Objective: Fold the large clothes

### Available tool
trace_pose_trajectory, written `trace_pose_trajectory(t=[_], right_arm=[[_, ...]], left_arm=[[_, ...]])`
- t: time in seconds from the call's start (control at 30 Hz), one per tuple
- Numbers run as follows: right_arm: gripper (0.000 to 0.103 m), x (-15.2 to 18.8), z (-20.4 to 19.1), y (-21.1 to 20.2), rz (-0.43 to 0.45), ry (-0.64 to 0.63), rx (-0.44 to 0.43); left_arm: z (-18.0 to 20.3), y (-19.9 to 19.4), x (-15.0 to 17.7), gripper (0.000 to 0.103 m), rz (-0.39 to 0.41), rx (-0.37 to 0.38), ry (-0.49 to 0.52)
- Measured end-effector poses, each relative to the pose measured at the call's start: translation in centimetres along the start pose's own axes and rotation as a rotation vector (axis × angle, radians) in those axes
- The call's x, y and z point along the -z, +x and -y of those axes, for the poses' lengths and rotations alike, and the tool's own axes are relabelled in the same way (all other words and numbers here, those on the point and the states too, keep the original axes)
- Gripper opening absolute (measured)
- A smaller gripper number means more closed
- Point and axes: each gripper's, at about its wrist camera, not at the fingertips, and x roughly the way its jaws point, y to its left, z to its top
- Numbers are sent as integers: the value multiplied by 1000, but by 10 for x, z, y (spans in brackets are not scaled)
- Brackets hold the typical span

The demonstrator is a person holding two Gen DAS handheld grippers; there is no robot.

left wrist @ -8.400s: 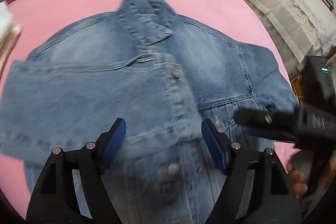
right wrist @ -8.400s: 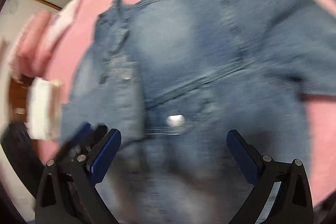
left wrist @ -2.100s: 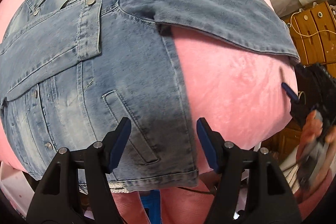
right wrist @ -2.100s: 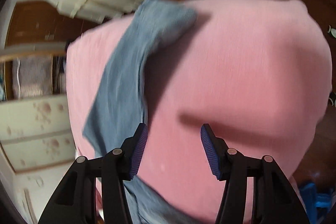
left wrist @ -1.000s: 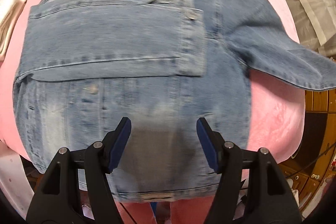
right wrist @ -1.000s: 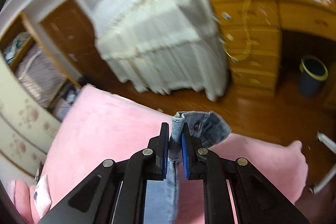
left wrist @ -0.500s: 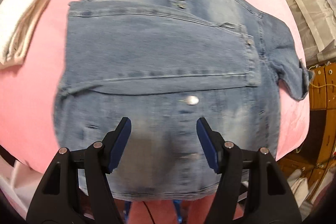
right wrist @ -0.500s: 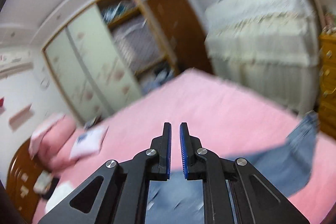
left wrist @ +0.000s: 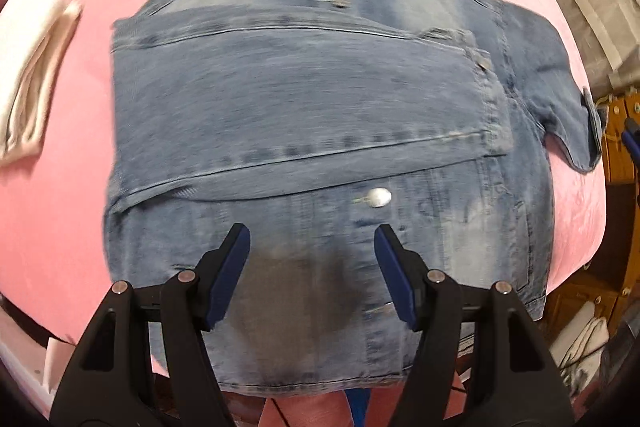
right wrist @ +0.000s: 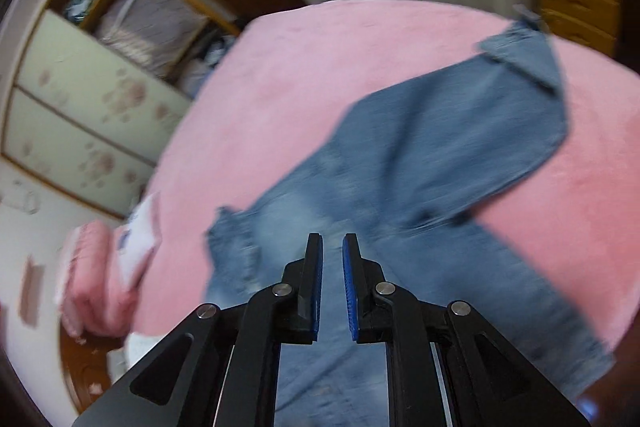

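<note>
One jacket (left wrist: 312,115) lies flat on the pink bed (left wrist: 60,207), collar toward the far side, its near hem at the bed's near edge. At the far left of the left view, a white folded cloth (left wrist: 28,67) is now further in frame than half a second ago, as the view has slid along the bed. One sleeve is folded across the chest; the other sleeve (left wrist: 560,99) lies out to the right, its cuff at the bed's edge, whereas a second ago that cuff was pinched in the right tongs (right wrist: 332,287) and lifted clear of the bed. The left tongs (left wrist: 312,275) stand wide over the lower front of the jacket with nothing between the pads, as before. The right tongs are narrow, a slim gap showing between the blue pads, and they hold nothing; their view has swung down from the room to the jacket's shoulder and loose sleeve. Both views are smeared, so seams and pockets blur; one metal button (left wrist: 378,197) is clear, others are not countable. The hem is partly hidden behind the left tongs. Two pillows (right wrist: 104,267) at the bed's head are blurred.
</note>
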Motion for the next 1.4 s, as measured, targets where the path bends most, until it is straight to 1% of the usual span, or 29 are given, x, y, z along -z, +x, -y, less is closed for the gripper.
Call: trace_pose_trajectory(t=[0.03, 0.07, 0.13, 0.2, 0.23, 0.3, 0.33, 0.4, 0.43, 0.47, 0.53, 0.6, 0.63, 0.73, 0.77, 0.8, 0.83, 0.87, 0.9, 0.93, 0.97, 1.0, 1.03, 1.13, 1.2, 1.3, 1.37, 1.4], right_arm=[[16, -5, 9, -1, 7, -14, 41], [24, -13, 20, 1, 11, -25, 80], [31, -27, 39, 7, 13, -56, 140], [35, -46, 64, 10, 18, -94, 192], [38, -59, 81, 18, 16, -120, 227], [38, -80, 100, 27, 11, -173, 286], [39, -95, 120, 29, 11, -215, 322], [48, -113, 141, 42, 0, -296, 376], [57, -124, 152, 51, -3, -331, 394], [62, -135, 164, 66, -11, -372, 418], [62, -155, 180, 92, -33, -449, 458], [62, -169, 192, 118, -72, -527, 512], [62, -172, 192, 121, -82, -542, 526], [62, -188, 212, 148, -105, -577, 551], [61, -194, 217, 167, -123, -584, 565], [61, -198, 226, 177, -139, -586, 576], [57, -201, 232, 183, -138, -587, 568], [44, -203, 236, 188, -126, -592, 559], [33, -205, 239, 192, -108, -602, 561], [14, -208, 242, 193, -87, -619, 585], [9, -211, 246, 194, -85, -618, 588], [9, -215, 251, 195, -88, -595, 579], [6, -220, 257, 192, -88, -554, 563], [4, -240, 278, 173, -48, -390, 517], [4, -253, 290, 146, 40, -290, 457], [4, -265, 294, 106, 163, -213, 400], [4, -272, 295, 79, 249, -145, 320], [4, -275, 295, 68, 276, -121, 286]], left_arm=[[11, 1, -1, 62, 0, 0, 9], [23, 3, -2, 62, -1, 4, 14], [46, 8, -4, 62, -8, 20, 23], [70, 11, -5, 62, -15, 19, 33], [84, 12, -7, 62, -15, 14, 36], [110, 13, -11, 62, -10, 16, 33], [122, 14, -13, 62, -11, 20, 30], [147, 16, -20, 62, -12, 29, 19], [157, 16, -23, 62, -10, 33, 15], [167, 17, -26, 62, -7, 37, 9], [190, 18, -33, 62, 1, 46, -3], [206, 21, -38, 62, 6, 56, -7], [215, 23, -40, 62, 6, 61, -8], [234, 31, -47, 62, -10, 56, 1], [238, 33, -48, 62, -14, 51, 4], [242, 34, -48, 62, -18, 43, 9], [244, 35, -48, 62, -18, 38, 10], [245, 35, -48, 62, -17, 35, 9], [243, 35, -47, 62, -18, 31, 6], [241, 35, -46, 62, -22, 27, 2], [237, 35, -45, 62, -27, 25, -2], [232, 36, -45, 62, -29, 26, -11], [227, 36, -45, 62, -30, 23, -25], [204, 32, -44, 62, -13, 19, -83], [186, 28, -44, 62, -1, 38, -128], [160, 21, -43, 62, 22, 53, -173], [143, 18, -40, 62, 32, 54, -192], [130, 16, -38, 62, 37, 58, -208]])
